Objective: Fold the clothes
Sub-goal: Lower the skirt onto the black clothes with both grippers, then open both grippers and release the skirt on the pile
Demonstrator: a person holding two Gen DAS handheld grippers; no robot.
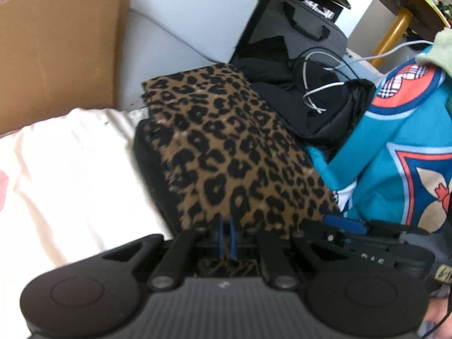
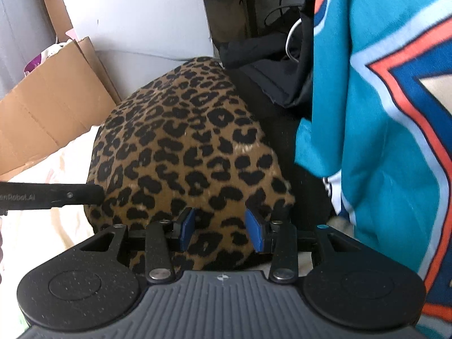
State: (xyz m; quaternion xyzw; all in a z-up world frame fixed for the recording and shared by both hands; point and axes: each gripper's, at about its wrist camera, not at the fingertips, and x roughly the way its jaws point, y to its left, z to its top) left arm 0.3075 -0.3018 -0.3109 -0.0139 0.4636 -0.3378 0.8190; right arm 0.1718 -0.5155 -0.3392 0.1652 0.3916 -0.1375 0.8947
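We see the leopard cloth (image 1: 234, 152) folded into a thick block on the pale sheet (image 1: 70, 169), black lining showing along its left edge. Left gripper (image 1: 227, 236): jaws together, clamped on the cloth's near edge, blue pads (image 1: 232, 237) nearly touching with fabric between. Right gripper (image 2: 223, 230): jaws apart, blue pads (image 2: 255, 233) straddling the cloth's near edge without pinching it. In the right wrist view the left gripper's black finger (image 2: 56, 196) comes in from the left and touches the cloth's side.

Just right of the cloth, a teal jersey (image 1: 395, 147) with orange and white trim hangs or is piled; we can't tell which. Behind the cloth: black clothes (image 1: 310, 104) with a white cable (image 1: 319, 90) on top, and a grey bag (image 1: 305, 25) further back. Cardboard box (image 1: 56, 50) at left, against the white wall (image 1: 192, 8).
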